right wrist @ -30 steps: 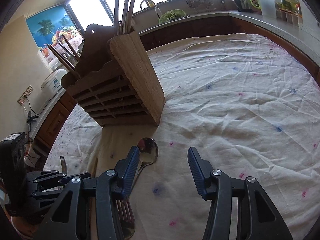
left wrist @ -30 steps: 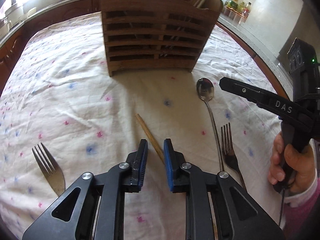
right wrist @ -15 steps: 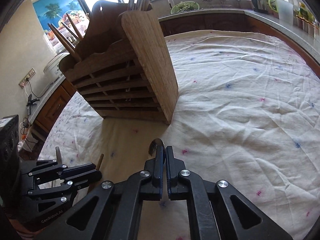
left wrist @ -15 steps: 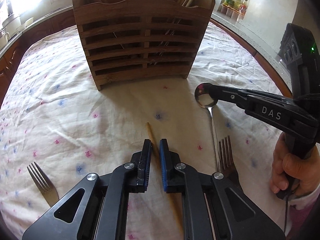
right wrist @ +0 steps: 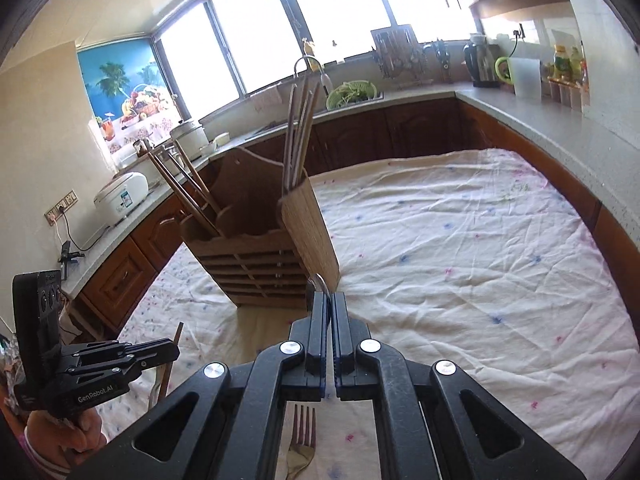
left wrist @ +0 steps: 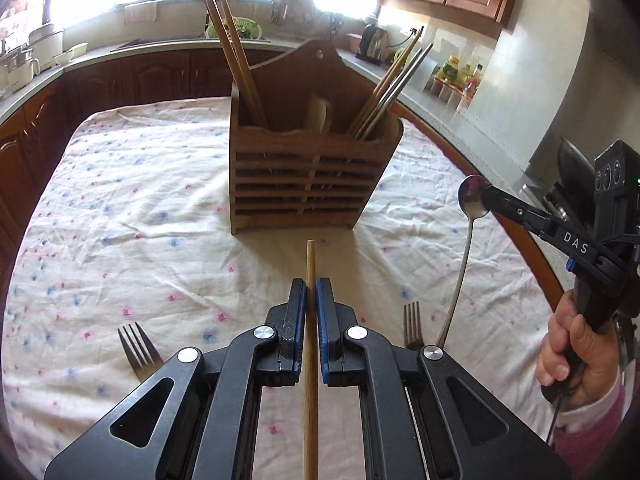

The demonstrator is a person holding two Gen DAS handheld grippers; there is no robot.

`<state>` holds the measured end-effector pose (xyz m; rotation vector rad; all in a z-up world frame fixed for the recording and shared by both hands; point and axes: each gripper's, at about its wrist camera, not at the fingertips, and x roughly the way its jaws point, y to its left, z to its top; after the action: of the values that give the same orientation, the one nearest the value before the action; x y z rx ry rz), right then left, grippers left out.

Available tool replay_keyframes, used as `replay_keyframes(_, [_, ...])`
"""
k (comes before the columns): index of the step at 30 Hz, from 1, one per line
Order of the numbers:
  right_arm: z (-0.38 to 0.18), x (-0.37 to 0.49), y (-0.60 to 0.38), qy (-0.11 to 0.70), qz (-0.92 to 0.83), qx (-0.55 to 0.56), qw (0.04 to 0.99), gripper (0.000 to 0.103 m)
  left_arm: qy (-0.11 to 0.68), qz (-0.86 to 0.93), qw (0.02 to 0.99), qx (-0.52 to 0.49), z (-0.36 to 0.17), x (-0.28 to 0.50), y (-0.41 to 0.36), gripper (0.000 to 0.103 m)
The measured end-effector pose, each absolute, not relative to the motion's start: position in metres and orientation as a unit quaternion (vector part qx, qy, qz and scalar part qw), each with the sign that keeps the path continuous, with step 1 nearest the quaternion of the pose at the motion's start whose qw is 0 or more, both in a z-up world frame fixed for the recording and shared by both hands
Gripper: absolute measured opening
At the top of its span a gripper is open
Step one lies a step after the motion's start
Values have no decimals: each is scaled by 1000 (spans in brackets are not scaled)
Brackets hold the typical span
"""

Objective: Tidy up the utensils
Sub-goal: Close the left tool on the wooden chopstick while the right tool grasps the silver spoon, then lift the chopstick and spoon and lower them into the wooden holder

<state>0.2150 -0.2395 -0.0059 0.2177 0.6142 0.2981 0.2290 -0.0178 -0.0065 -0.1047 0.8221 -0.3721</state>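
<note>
Chopstick (left wrist: 310,276) between left gripper (left wrist: 311,296) fingers (left wrist: 298,300)

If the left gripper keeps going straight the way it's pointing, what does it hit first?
Most likely the slatted front of the wooden utensil holder, straight ahead of the left gripper. The chopstick it clamps would touch first. It points downward, so it might meet the tablecloth sooner.

My left claw (left wrist: 311,300) is matt black plastic with blue pads, pinching a smooth wooden chopstick (left wrist: 311,320). The spoon (left wrist: 472,204) is glossy metal. The holder (left wrist: 304,184) is slatted wood; the cloth (left wrist: 120,220) is wrinkled, printed cotton.
</note>
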Motion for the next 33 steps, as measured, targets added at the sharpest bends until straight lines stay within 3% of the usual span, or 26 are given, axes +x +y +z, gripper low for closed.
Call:
replay_keyframes(14, [45, 184, -234, 235, 140, 78, 959, 2, 326, -181, 926, -68, 51, 199, -2, 5])
replay_keyframes(33, [59, 180, -222, 203, 128, 54, 969, 2, 294, -174, 936, -85, 70, 195, 15, 5])
